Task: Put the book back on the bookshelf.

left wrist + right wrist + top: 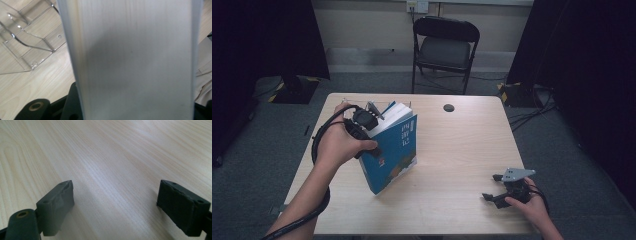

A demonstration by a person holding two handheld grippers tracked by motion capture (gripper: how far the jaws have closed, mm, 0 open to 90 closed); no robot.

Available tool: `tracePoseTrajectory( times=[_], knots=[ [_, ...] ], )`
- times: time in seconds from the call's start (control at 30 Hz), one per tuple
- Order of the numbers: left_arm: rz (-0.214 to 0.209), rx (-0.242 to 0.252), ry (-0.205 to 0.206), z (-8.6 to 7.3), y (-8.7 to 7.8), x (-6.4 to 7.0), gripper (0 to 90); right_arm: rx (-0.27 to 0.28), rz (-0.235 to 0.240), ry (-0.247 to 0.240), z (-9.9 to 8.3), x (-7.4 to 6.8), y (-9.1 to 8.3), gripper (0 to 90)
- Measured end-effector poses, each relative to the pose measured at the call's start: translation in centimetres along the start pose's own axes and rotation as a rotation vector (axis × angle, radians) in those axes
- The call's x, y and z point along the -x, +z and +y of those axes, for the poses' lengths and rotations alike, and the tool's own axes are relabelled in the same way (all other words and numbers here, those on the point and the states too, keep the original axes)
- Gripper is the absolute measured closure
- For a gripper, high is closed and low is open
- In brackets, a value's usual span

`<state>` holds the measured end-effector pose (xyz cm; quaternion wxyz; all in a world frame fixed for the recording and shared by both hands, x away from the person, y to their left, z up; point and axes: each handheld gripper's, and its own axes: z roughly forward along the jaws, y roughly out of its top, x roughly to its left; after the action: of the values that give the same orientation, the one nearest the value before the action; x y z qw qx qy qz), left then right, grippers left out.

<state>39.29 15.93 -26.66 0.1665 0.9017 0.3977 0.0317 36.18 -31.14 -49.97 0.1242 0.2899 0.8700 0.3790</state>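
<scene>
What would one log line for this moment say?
left gripper: shut on blue book, tilted, lower corner on table | clear rack: behind book | right gripper: open, holding nothing, low over table

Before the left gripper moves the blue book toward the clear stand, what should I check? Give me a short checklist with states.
1. Left gripper shut on the blue book: ok.
2. Book off the table: cannot tell; it is tilted, lower corner near the wood.
3. Clear stand free to take the book: ok.
4. Right gripper open, apart from the book: ok.
5. Cable clear of the book: ok.
</scene>
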Motion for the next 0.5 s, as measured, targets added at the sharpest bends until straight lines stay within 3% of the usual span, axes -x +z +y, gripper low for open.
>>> tracePoseTrajectory(
  times=[0.5],
  knots=[
    [0.001, -0.008, -0.044, -1.0, 0.0, -1.3, 61.8, 0.0, 0.002, -0.002, 0.0, 0.0, 0.0, 13.0]
  ],
)
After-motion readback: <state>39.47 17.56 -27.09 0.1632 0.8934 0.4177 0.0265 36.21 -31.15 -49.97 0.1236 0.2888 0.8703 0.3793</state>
